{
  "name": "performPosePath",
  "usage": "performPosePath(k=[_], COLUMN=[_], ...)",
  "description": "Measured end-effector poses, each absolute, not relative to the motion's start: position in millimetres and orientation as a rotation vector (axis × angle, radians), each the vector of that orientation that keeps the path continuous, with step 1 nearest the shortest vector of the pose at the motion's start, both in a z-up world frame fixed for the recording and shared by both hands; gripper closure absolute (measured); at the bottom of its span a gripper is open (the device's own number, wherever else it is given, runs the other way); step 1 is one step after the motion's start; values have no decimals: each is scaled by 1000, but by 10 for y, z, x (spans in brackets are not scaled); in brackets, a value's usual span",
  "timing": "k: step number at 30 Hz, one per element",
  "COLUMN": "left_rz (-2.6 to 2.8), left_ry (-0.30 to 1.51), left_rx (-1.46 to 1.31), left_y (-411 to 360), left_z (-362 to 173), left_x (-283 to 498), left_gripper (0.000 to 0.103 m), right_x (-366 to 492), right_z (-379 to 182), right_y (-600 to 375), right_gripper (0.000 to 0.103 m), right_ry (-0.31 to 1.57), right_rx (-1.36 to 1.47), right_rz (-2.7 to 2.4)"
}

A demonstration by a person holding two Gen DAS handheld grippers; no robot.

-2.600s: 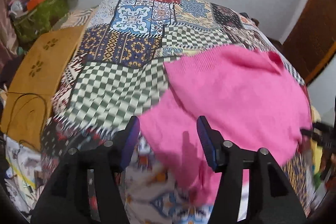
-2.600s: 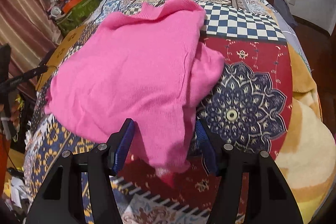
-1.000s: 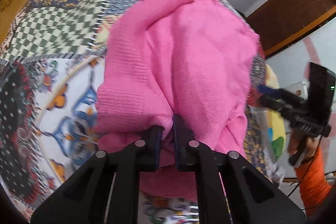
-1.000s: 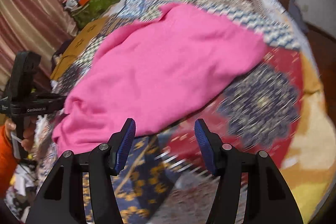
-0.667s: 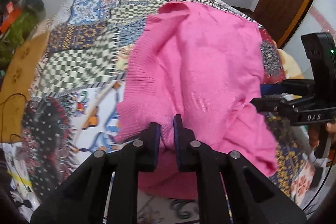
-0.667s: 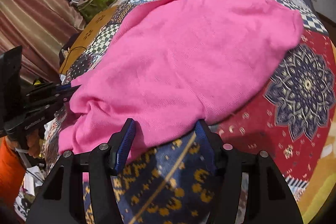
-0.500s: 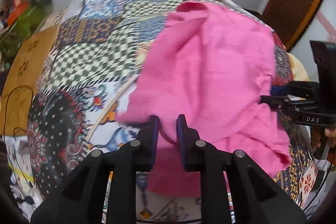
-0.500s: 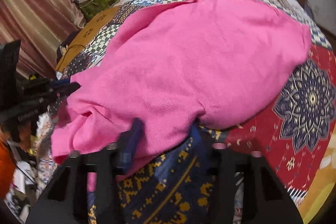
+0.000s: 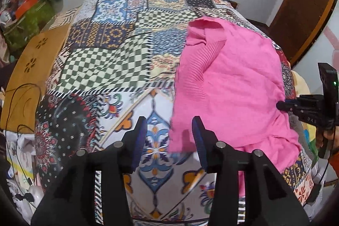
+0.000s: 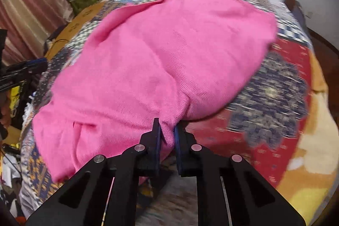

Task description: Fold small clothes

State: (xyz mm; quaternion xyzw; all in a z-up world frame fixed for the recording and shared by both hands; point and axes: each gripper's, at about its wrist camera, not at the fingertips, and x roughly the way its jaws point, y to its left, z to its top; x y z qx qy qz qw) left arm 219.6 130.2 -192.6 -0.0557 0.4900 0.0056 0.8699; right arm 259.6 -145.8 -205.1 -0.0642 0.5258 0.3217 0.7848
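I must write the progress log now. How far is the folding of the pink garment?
Early stage. Done: the pink sweater lies spread on the patchwork bedspread, no fold visible. In hand: the right gripper is shut on its near edge; the left gripper is open beside a corner. Left: all the folds.

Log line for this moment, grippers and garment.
left gripper: open | right gripper: shut on pink sweater | sweater on patchwork quilt
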Motion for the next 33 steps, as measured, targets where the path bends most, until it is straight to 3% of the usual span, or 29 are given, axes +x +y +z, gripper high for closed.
performPosePath(k=[7,14,25,33], left_rz=[-61,-121,-90,136], left_ry=[1022,993,957,955], left_rx=[-67,-9,217,-21], left_y=[897,437,108,1027], left_z=[-1923,-1898,-2267,-2238], left_x=[2472,3068,3709,3699], left_gripper=[52,45,45,51], right_x=[2637,2704,3183,3158], right_z=[-1973,-1620,-1773,-1881], right_y=[-1799,-1975,-1950,-1972], right_gripper=[88,54,52,52], right_ry=[1150,1035,1027,1040], right_rx=[-169,-151,-92,-103], right_rz=[625,599,564,589])
